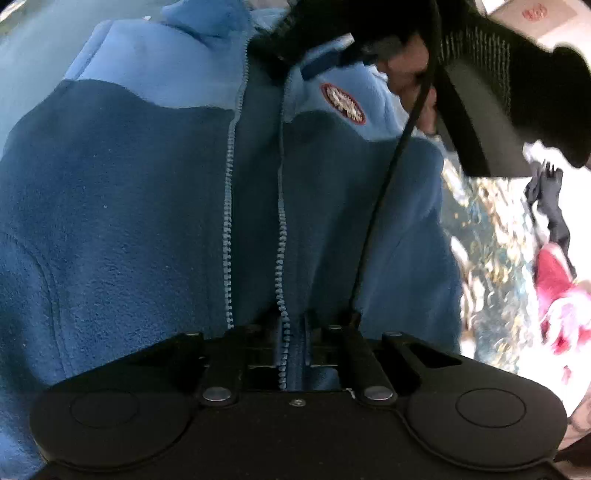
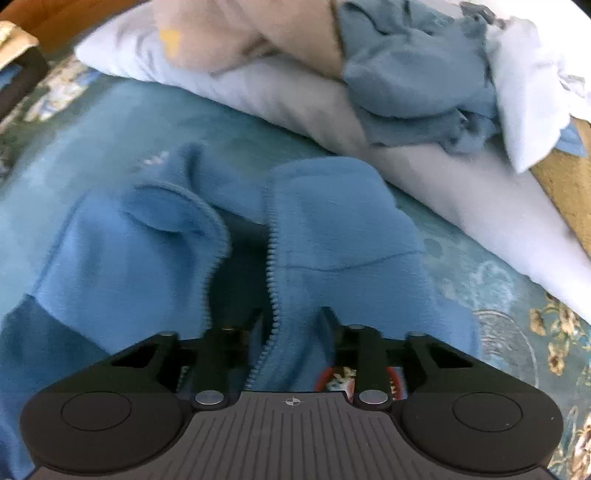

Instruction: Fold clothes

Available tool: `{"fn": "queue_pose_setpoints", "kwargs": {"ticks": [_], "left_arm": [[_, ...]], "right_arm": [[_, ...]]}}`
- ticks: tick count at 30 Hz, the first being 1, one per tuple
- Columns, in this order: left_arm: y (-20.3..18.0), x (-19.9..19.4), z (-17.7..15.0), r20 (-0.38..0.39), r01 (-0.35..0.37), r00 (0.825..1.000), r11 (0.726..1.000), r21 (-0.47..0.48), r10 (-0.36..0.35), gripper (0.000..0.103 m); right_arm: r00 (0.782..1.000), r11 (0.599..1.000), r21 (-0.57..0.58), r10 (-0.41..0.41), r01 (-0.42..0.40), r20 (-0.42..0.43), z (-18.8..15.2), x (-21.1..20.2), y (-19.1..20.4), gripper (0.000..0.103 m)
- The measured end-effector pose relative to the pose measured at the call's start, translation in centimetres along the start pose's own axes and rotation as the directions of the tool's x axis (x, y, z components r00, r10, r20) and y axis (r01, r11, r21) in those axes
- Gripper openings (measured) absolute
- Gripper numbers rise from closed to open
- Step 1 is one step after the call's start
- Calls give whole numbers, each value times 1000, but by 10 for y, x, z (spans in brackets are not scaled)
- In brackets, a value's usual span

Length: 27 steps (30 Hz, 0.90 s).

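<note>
The two-tone blue fleece jacket [image 1: 147, 206], unzipped, fills the left wrist view and lies in the lower half of the right wrist view on a teal floral bedspread [image 2: 517, 295]. The left gripper [image 1: 291, 332] is clamped on the zipper edge at the hem. The right gripper [image 2: 291, 325] is clamped on the collar-side front panel. A pale pillow [image 2: 295, 96] carries crumpled clothes [image 2: 413, 74] at upper right.

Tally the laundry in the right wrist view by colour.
Blue zip fleece jacket, gripped by the right tool: 1
Crumpled grey-blue garment: 1
Tan cloth: 1
White cloth: 1
Pale lilac sheet or pillow: 1
Total: 5
</note>
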<state>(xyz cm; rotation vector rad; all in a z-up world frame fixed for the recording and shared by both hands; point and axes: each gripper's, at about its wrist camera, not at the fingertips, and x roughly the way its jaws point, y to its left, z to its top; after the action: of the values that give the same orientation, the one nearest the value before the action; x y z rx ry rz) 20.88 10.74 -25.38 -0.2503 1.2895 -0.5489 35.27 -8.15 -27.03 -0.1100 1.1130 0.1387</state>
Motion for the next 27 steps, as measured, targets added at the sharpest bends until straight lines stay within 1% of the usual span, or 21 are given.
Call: {"fn": "queue_pose_setpoints", "kwargs": {"ticks": [1,2,6,9,10,12,14,15,17,18,19,20,22,23,25,27], "left_arm": [[0,-3,-1,11,4,1000,1000,-5,-4,6],[-1,-7,-1,23,7,1000,1000,-7,-7,5],[-7,-28,-4,83,46,996,999,-24,-44,4],[-10,-53,-9,135,64,989,997,-31,-59,4],[-9,-60,-12,148,60,987,998,-30,-55,4],[-5,-66,-18,151,38,988,998,-44,-31,4],[4,-60,-21,123,-2,992,997,-79,11,4],[9,-54,-21,95,-30,995,995,-96,39,4],[19,-45,-21,39,-66,997,990,-123,72,4],[23,-47,-20,35,-68,997,989,-131,73,4],[25,-53,-18,49,-63,996,990,-129,69,4],[28,-59,-16,63,-57,996,990,-128,66,4],[34,-72,-10,94,-50,994,991,-122,62,4],[38,-79,-4,122,-53,990,992,-114,67,6],[48,-89,15,175,-61,981,992,-110,79,10],[64,-89,42,224,-64,970,990,-126,92,14]], "right_arm": [[1000,1000,13,3,-3,0,-1,-1,-4,10],[1000,999,32,13,-13,4,-2,-3,-9,8],[992,987,128,84,-95,90,-8,-32,-28,7],[972,968,168,156,-186,177,-5,-59,-33,7],[967,964,171,174,-206,184,-4,-61,-31,7],[966,961,165,192,-221,174,0,-58,-24,7],[973,967,144,193,-211,127,0,-41,-14,7],[978,971,138,184,-196,99,-1,-31,-9,7],[988,977,150,148,-153,48,-3,-19,-7,8],[991,977,165,132,-136,35,-4,-17,-8,8],[990,973,183,138,-143,38,-4,-18,-11,9],[986,967,196,158,-166,55,-5,-23,-15,13],[977,959,193,190,-206,96,-4,-34,-20,19],[973,959,182,201,-219,115,-1,-40,-22,21],[966,959,160,213,-235,145,6,-48,-24,22],[963,958,160,212,-238,166,15,-52,-26,26]]}}
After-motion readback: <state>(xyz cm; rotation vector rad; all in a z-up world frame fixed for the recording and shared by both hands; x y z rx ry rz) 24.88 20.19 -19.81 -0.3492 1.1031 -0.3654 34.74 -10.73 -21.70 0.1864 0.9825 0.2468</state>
